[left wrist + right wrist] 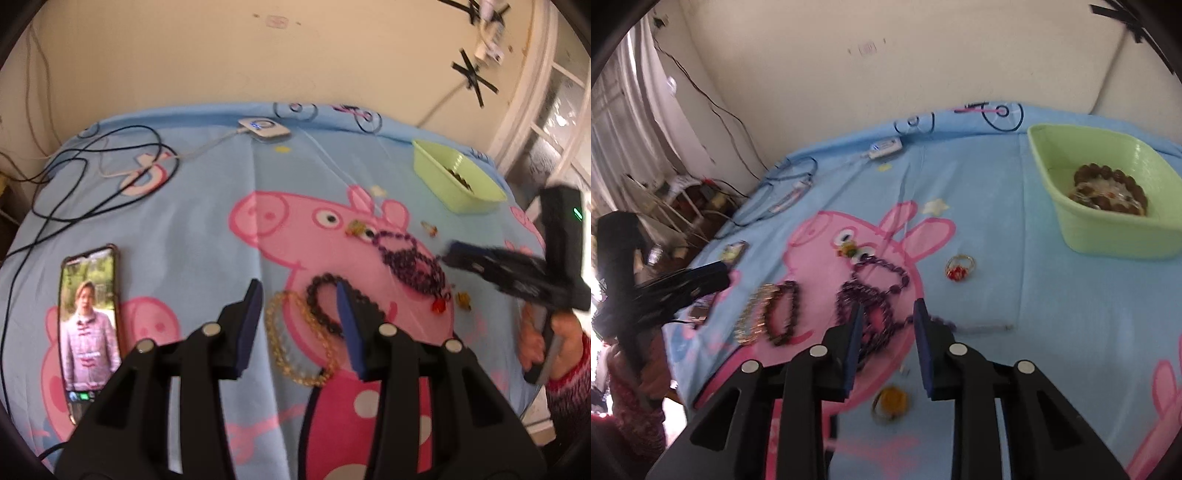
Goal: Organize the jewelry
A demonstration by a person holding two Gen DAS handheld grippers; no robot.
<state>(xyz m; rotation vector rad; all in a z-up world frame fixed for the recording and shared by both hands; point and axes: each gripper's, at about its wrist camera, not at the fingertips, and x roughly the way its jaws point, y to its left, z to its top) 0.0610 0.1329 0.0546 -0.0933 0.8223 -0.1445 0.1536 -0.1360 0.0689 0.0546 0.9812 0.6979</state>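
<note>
Loose jewelry lies on a blue cartoon bedsheet [207, 229]. My left gripper [299, 293] is open above a dark bead bracelet [320, 308] and an amber bead bracelet [286, 347], with nothing pinched. A purple bead necklace [410, 262] with a red pendant [439, 305] lies to their right. In the right wrist view my right gripper [887, 315] stands with its jaws apart over the purple necklace [875, 291], gripping nothing. A green tub [1108, 236] at the back right holds brown bead bracelets [1108, 188]. The right gripper [480, 260] shows blurred in the left wrist view.
A ring with a red stone [958, 267], an amber ring [890, 404] and a yellow-green trinket [849, 251] lie around the necklace. A lit phone [90, 325] sits at the left, with a white charger [264, 129] and black cables [92, 173] at the back. A wall lies behind.
</note>
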